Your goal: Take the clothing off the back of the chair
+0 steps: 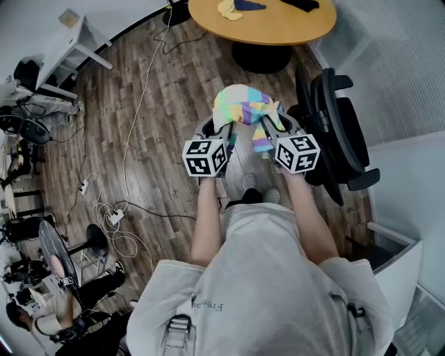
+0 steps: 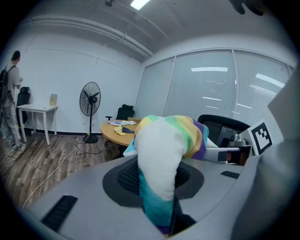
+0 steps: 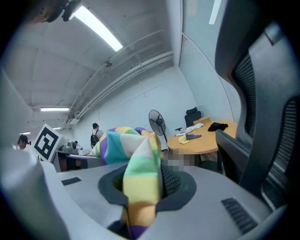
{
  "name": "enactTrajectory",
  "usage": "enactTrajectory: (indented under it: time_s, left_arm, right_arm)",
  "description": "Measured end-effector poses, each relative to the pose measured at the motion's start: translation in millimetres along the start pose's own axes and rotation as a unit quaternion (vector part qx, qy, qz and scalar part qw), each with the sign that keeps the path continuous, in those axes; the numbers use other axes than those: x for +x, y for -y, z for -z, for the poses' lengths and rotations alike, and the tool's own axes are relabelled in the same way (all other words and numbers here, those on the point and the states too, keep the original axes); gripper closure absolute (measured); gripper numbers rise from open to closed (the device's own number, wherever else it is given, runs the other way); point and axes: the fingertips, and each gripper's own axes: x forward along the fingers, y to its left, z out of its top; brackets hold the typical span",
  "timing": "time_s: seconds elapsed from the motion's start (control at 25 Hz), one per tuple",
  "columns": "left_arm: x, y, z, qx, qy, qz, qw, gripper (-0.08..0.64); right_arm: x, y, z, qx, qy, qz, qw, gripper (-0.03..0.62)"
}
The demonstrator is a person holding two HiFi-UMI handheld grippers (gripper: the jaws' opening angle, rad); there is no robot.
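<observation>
The left gripper (image 1: 224, 131) is clamped on one end of a striped shirt (image 1: 243, 104). In the left gripper view the cloth, white on its inner side and teal and purple lower down, is pinched between the two jaws and bulges out above them. The right gripper (image 1: 268, 129) is clamped on the other end of the same shirt. In the right gripper view a fold of green, yellow and orange stripes is squeezed between its jaws.

In the head view the shirt hangs bunched between the two grippers at 12 o'clock from the person, above the wooden floor (image 1: 153, 104). It is clear of the black office chair (image 1: 334, 132), which stands just beside it at 3 o'clock with its back toward the shirt.

A round wooden bench (image 1: 271, 28) stands farther off at 12 o'clock and carries a yellow cloth (image 1: 228, 8) and a dark cloth (image 1: 302, 4). A white cable (image 1: 104, 208) trails over the floor at 9 o'clock from the person. A standing fan (image 2: 90, 101) shows in the left gripper view near the round bench.
</observation>
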Motion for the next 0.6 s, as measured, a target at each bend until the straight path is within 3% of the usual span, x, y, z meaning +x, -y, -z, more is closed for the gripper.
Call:
enactTrajectory:
  time_s: [0.6]
  left_arm:
    - [-7.9,1.4,-10.2,0.005,0.014,0.000,0.9999,0.433]
  right_arm:
    - [0.8,-5.1,-2.8,-0.005,0.006,-0.008,1.000,0.488]
